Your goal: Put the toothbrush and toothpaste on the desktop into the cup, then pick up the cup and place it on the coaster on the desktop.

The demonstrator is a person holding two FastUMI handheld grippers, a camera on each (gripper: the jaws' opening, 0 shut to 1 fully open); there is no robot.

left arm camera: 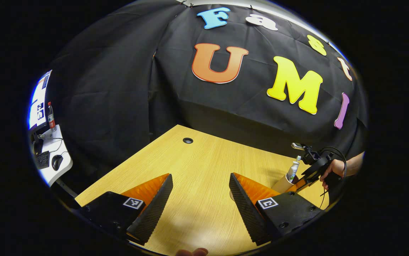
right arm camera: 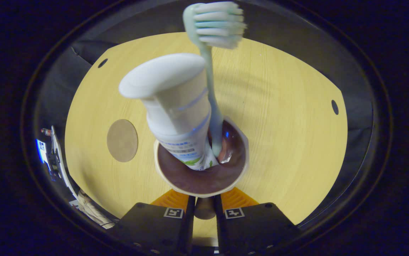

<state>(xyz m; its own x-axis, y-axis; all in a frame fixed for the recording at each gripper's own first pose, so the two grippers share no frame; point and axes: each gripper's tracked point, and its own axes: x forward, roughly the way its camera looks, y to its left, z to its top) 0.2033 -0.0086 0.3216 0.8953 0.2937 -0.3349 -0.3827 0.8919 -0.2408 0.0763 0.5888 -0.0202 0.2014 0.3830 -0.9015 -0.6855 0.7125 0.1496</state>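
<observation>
Carrying stage: right gripper (right arm camera: 204, 208) is pinching the cup (right arm camera: 201, 185) by its handle at lower centre, toothbrush (right arm camera: 214, 106) and toothpaste (right arm camera: 176, 106) inside; keeping it level while steering toward the coaster (right arm camera: 122, 140) at left seems wise. Left gripper (left arm camera: 200, 199) is idling with its fingers spread over the desktop (left arm camera: 204, 163).

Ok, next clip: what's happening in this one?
A person is working with a gripper in each hand. The toothbrush and toothpaste already stand in the cup. The right gripper has its jaws closed on the cup's handle, over the desk. The coaster lies bare to one side, so the cup has yet to go there. The left gripper is open over the desk, holding nothing.
</observation>
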